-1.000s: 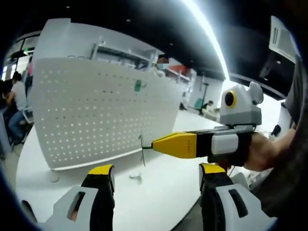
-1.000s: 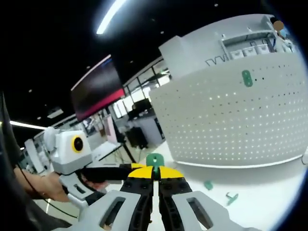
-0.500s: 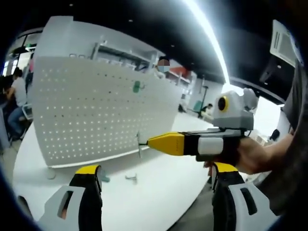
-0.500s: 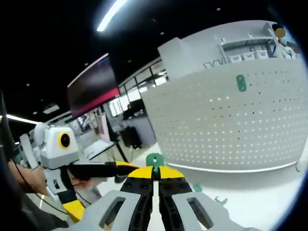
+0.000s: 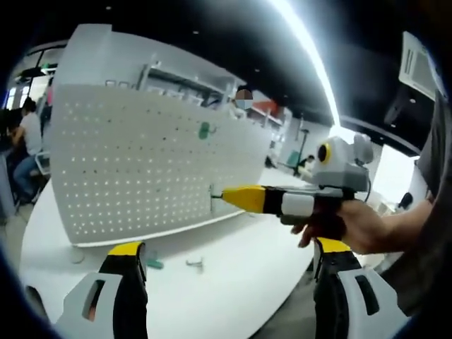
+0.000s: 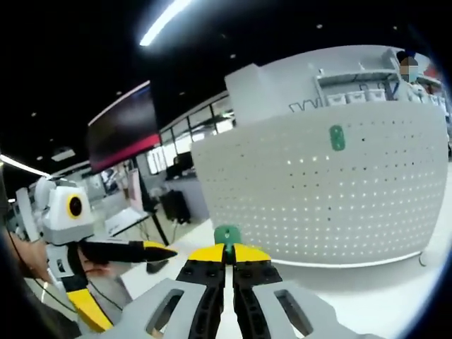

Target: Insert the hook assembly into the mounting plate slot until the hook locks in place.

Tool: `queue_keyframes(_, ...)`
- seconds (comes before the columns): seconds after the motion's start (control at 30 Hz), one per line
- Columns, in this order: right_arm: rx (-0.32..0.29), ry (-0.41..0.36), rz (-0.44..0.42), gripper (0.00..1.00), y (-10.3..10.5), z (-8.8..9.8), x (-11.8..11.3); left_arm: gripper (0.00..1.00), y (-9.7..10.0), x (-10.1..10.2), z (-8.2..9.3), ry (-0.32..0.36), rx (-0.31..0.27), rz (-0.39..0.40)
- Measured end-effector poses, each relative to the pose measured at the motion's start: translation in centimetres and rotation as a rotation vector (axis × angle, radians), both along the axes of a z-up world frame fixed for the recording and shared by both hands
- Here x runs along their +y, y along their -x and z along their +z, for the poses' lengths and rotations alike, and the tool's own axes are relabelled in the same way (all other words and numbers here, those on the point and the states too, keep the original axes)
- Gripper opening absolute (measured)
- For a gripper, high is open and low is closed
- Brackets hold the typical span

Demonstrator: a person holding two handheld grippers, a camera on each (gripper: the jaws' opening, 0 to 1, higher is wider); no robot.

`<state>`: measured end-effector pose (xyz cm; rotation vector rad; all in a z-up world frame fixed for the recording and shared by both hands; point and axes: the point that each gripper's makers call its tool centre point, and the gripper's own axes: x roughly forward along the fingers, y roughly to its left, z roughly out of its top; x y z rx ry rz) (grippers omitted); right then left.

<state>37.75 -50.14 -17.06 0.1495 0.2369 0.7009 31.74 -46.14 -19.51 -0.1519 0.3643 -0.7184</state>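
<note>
my right gripper (image 6: pixel 227 256) is closed on the green hook (image 6: pixel 227 235), pointing straight toward the pegboard (image 6: pixel 332 191) just ahead; my left gripper (image 5: pixel 227 258) is wide open, holding nothing.

Open office: desks (image 5: pixel 300 164), seated workers (image 5: pixel 25 141), strip lights (image 5: pixel 305 49)
</note>
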Motion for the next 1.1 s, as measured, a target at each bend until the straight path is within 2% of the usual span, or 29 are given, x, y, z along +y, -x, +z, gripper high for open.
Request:
queue_keyframes(0.37, -0.026, 0.007, -0.069, 0.00, -2.4, 0.5, -1.6, 1.00, -0.4, 0.7, -0.4, 0.001, 0.011, 0.027)
queue_keyframes(0.73, -0.094, 0.037, -0.166, 0.00, -5.9, 1.8, -4.6, 1.00, -0.8, 1.4, -0.9, -0.017, 0.020, 0.041)
queue_keyframes(1.1, -0.134, 0.056, -0.245, 0.00, -8.9, 2.9, -7.2, 1.00, -1.1, 1.8, -1.0, -0.025, 0.022, 0.051)
